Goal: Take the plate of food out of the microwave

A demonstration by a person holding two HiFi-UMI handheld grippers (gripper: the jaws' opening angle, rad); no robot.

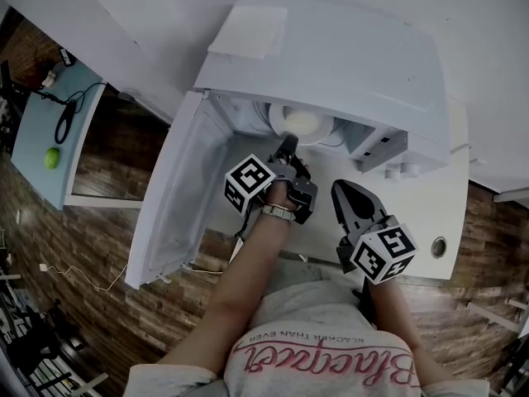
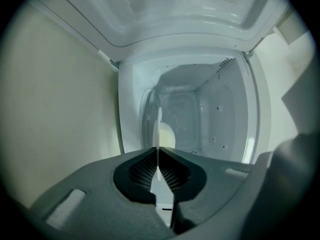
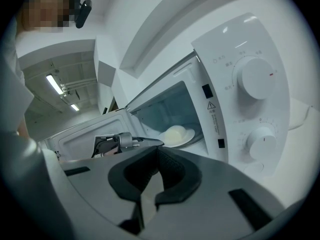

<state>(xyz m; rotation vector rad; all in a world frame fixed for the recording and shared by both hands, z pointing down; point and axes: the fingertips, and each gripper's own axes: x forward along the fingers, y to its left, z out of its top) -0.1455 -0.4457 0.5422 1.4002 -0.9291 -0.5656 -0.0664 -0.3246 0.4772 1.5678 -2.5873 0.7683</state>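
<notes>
**Microwave** [image 1: 347, 48]: white, standing on a white counter [image 1: 430, 213]. Its door [image 1: 178, 188] is swung fully open, to the left in the head view. Two dials [image 3: 255, 78] sit one above the other on the front panel, right of the opening.

**Plate** [image 1: 325, 133]: white, inside the microwave, near the front of the opening.

**Food** [image 1: 302, 121]: one pale, rounded mound lying on the plate.

**Left gripper** [image 1: 287, 147]: reaches into the microwave with its jaws clamped on the near rim of the plate. In the left gripper view the rim runs edge-on as a thin white line between the ribbed pads [image 2: 175, 176], with the food just beyond.

**Right gripper** [image 1: 341, 190]: outside the microwave, over the counter in front of the control panel. It is right of the left gripper and apart from it. Its jaws are closed tip to tip with nothing between them, and it points toward the opening.

**Side table** [image 1: 37, 139]: pale blue, well to the left of the microwave. It bears a round green object [image 1: 52, 157] and a dark looped cable [image 1: 64, 122].
</notes>
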